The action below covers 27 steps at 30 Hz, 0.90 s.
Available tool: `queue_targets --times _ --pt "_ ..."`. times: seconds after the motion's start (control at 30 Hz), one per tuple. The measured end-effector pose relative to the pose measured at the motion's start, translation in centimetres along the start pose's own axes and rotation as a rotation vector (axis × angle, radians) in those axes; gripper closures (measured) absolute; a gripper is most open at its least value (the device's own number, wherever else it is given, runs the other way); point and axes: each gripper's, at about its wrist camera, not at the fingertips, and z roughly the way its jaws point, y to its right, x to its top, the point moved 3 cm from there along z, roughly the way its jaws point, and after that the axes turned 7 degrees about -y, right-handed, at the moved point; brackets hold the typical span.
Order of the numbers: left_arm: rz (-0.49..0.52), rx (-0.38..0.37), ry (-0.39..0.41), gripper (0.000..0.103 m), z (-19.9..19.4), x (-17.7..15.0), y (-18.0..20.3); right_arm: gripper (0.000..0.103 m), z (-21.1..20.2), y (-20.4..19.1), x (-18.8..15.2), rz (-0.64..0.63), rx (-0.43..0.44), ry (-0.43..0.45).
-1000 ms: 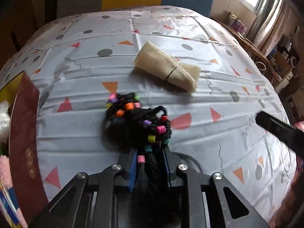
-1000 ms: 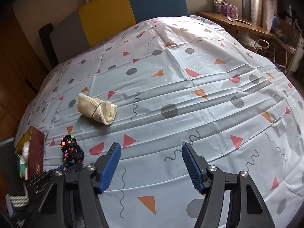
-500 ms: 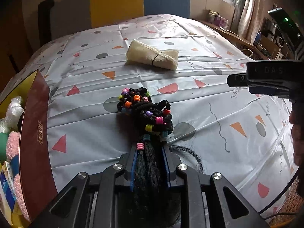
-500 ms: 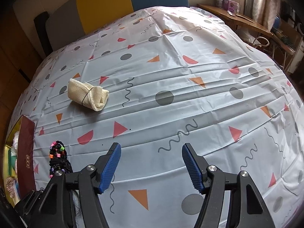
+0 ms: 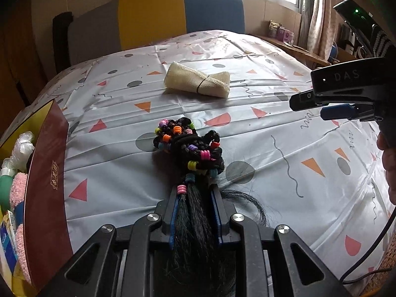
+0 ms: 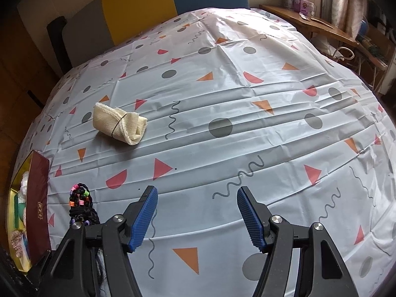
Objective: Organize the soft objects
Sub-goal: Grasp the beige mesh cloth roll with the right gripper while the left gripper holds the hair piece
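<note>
Far left, at the table edge: dark red box (image 5: 47,173), open, with pink fluffy items (image 5: 18,188) and a white crinkled bundle (image 5: 22,146) inside. The same box sits at the left rim of the right wrist view.

Left gripper (image 5: 195,195): jaws nearly closed on the loose black hair of a beaded hairpiece (image 5: 190,146), blue pads pressing the strands from both sides. The knotted, braided end (coloured beads: pink, orange, yellow, purple, green) lies on the patterned tablecloth (image 5: 272,133) just ahead of the fingertips, to the right of the box and apart from it. A few stray hairs curl out to the right of the jaws.

Beyond the hairpiece, toward the far side of the table: cream cloth roll (image 5: 198,83), tied round the middle with a thin dark band, lying on its side, well apart from the hairpiece.

Right gripper (image 6: 196,195): jaws stand apart, nothing between the blue pads, only bare tablecloth below. In the left wrist view it shows at the right edge, above the cloth, with part of a hand (image 5: 389,170) behind it.

Behind the table: a chair with a yellow and blue back (image 5: 180,17).
</note>
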Motion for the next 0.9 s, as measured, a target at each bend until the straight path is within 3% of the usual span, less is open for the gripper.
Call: queue_targets --times 0.43,0.6,0.9 --pt "-0.015 -0.026 0.013 0.081 0.0 -0.2 -0.2 0.036 1.0 -2.8 0.1 -0.117 0.071 -0.032" --pt "-0.016 -0.027 0.016 0.081 0.0 -0.2 -0.2 0.035 2.0 -5.6 2.6 -0.241 0.090 -0.030" --pt "-0.013 -0.026 0.016 0.081 0.0 -0.2 -0.2 0.023 5.4 -13.8 9.1 -0.439 0.069 -0.025"
